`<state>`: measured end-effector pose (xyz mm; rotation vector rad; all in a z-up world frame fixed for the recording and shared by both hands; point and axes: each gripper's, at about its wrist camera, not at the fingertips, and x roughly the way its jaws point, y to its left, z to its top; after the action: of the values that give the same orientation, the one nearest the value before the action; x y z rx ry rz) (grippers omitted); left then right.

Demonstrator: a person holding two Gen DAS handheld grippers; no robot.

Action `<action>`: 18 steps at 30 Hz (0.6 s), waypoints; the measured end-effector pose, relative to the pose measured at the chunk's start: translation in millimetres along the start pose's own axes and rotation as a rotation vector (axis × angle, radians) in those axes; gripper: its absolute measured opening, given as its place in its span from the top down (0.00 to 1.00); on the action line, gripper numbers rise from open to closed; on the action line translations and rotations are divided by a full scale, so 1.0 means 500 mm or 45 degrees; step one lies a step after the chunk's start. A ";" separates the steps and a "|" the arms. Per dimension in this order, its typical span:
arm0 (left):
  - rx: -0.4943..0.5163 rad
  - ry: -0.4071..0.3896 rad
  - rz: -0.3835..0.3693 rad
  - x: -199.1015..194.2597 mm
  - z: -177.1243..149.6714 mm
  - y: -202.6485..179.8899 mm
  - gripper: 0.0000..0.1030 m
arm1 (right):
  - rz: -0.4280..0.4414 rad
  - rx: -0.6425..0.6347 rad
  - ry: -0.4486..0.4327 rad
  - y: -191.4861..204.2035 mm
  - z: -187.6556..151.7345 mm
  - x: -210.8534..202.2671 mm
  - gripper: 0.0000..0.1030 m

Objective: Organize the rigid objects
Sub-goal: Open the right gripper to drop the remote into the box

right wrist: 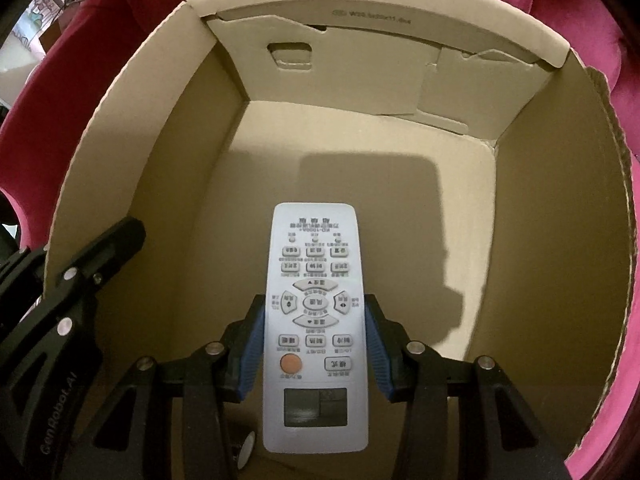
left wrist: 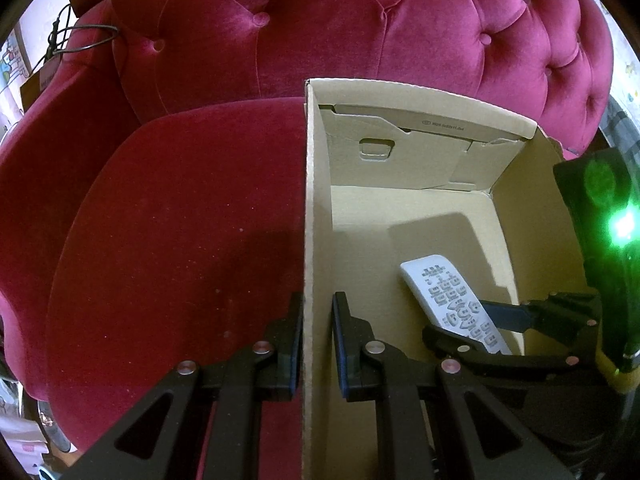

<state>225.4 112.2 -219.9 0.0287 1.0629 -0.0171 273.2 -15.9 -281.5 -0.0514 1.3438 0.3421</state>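
Observation:
An open cardboard box [left wrist: 316,200] stands on a red velvet armchair [left wrist: 180,220]. My left gripper [left wrist: 318,344] is shut on the box's left wall, one finger outside and one inside. My right gripper [right wrist: 314,344] is shut on a white remote control [right wrist: 314,300] and holds it inside the box [right wrist: 140,140], above the floor, buttons up. The remote [left wrist: 452,300] and the right gripper [left wrist: 480,328] also show in the left wrist view, low in the box. The left gripper [right wrist: 80,272] shows at the left wall in the right wrist view.
The tufted chair back [left wrist: 360,20] rises behind the box. A black cable [left wrist: 76,38] hangs at the chair's upper left. The box floor [right wrist: 360,140] beyond the remote is bare cardboard. A green light [left wrist: 622,224] glows on the right gripper's body.

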 end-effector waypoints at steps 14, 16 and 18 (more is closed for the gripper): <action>0.001 0.002 0.005 0.001 0.000 -0.003 0.86 | -0.032 -0.015 -0.081 -0.009 0.002 -0.051 0.48; 0.002 0.003 0.006 0.001 0.001 -0.003 0.86 | -0.037 -0.028 -0.096 -0.008 0.001 -0.062 0.48; 0.002 0.002 0.006 0.001 0.000 -0.003 0.86 | -0.042 -0.032 -0.108 -0.007 0.001 -0.074 0.48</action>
<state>225.7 110.8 -220.5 0.0325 1.0646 -0.0140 268.1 -26.9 -246.5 -0.0793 1.2535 0.3302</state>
